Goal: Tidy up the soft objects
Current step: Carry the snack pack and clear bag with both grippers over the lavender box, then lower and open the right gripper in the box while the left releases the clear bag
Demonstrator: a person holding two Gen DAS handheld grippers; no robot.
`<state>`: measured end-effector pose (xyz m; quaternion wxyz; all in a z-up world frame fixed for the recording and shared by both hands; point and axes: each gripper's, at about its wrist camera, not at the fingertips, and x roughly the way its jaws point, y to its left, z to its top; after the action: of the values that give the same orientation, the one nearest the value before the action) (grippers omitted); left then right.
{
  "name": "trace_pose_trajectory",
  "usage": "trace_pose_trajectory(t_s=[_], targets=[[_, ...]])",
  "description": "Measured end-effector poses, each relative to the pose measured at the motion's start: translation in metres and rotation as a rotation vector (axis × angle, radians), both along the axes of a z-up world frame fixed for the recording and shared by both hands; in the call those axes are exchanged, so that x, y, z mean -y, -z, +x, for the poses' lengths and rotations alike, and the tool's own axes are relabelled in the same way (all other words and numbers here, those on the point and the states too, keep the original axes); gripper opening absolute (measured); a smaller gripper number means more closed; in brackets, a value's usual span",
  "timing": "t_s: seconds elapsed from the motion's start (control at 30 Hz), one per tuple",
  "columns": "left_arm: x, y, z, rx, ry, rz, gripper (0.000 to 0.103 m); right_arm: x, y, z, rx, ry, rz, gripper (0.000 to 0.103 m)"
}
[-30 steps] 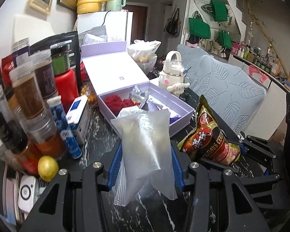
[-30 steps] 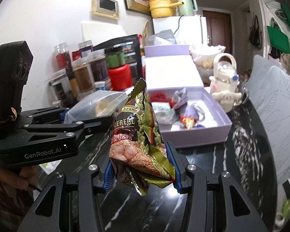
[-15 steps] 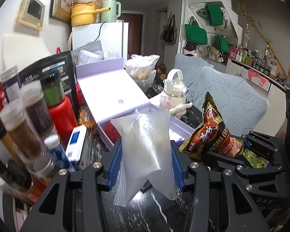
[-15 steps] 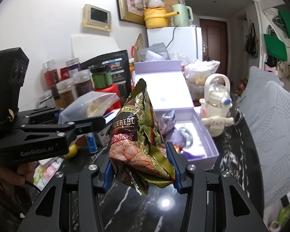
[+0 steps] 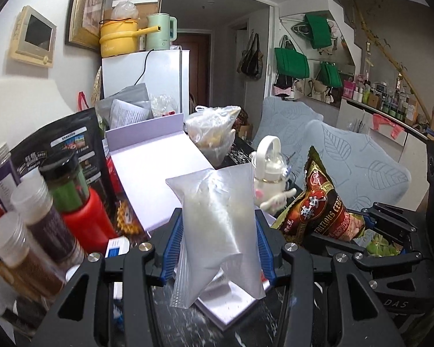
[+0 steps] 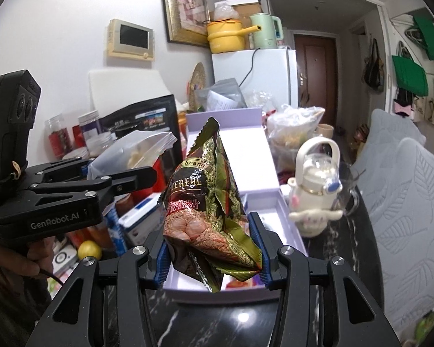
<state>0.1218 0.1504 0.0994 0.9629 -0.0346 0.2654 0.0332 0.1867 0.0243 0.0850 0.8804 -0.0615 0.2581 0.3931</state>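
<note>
A clear plastic zip bag (image 5: 217, 225) with pale contents stands upright between the blue pads of my left gripper (image 5: 217, 248), which is shut on it. My right gripper (image 6: 211, 253) is shut on a brown and green cereal packet (image 6: 208, 202). In the left wrist view, that packet (image 5: 318, 211) and the right gripper (image 5: 361, 231) are at the right. The right wrist view has the left gripper (image 6: 124, 170) and its clear bag (image 6: 130, 153) at the left. Both bags hang above an open lavender box (image 6: 275, 202), whose inside is mostly hidden.
Jars and bottles (image 5: 43, 217) crowd the left, along with a red container (image 5: 86, 222) and a black pouch (image 5: 63, 144). A white character bottle (image 6: 315, 188) stands right of the box, a lemon (image 6: 89, 249) lies low left. A grey cushioned chair (image 5: 347, 159) is right.
Both grippers have risen and drawn back with their bags still held. The lavender box has dropped lower in both views and its contents are now mostly hidden behind the bags.
</note>
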Motion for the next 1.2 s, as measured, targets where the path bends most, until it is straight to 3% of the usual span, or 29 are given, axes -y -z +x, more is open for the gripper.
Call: trace_pose_trajectory(t_s=[0.47, 0.77, 1.2], targets=[[-0.020, 0.004, 0.060, -0.004, -0.002, 0.029, 0.046, -0.023, 0.005, 0.055, -0.004, 0.010, 0.001, 0.047], [-0.027, 0.035, 0.100, -0.071, 0.007, 0.003, 0.046, -0.033, 0.030, 0.090, -0.053, 0.017, -0.030, 0.047], [-0.034, 0.084, 0.128, -0.191, 0.004, -0.014, 0.046, -0.043, 0.077, 0.115, -0.142, 0.000, -0.090, 0.047]])
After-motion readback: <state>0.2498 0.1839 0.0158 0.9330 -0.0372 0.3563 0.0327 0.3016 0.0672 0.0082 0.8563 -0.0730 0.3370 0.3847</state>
